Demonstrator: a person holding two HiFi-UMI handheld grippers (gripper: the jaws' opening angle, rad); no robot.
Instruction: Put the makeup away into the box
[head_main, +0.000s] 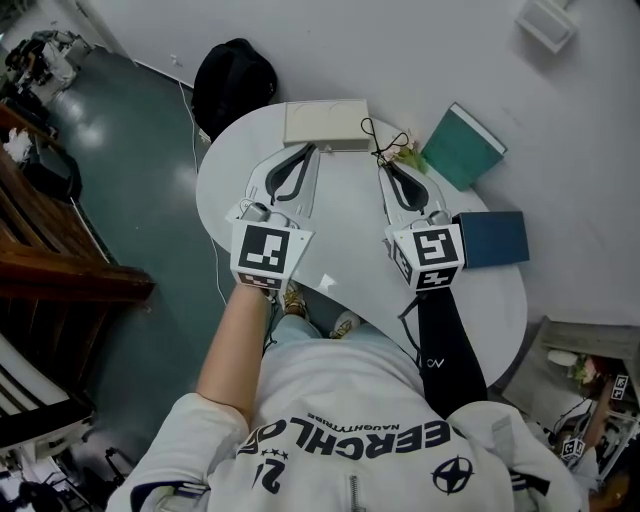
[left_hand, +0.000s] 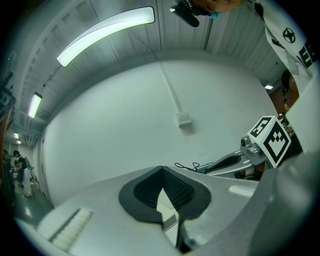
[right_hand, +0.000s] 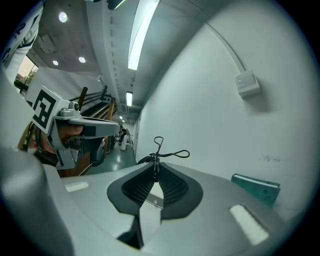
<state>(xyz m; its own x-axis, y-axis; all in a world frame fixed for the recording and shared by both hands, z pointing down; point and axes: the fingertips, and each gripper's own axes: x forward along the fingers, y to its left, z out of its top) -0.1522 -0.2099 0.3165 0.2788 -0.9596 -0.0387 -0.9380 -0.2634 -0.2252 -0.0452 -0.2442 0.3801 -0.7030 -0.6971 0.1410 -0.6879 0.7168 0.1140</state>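
Observation:
A shallow beige box (head_main: 325, 123) lies closed at the far edge of the round white table (head_main: 230, 185). My right gripper (head_main: 385, 163) is held up over the table, shut on a black wire eyelash curler (head_main: 386, 137) that sticks out past its tips. In the right gripper view the curler (right_hand: 159, 149) stands up from the closed pads (right_hand: 156, 167) against a white wall. My left gripper (head_main: 304, 151) hovers beside it, just short of the box, jaws together and nothing between them (left_hand: 161, 170).
A teal book (head_main: 462, 146) leans at the table's far right, and a dark blue book (head_main: 492, 238) lies next to my right gripper. A small greenish item (head_main: 409, 156) sits near the curler. A black bag (head_main: 233, 80) rests on the floor behind the table.

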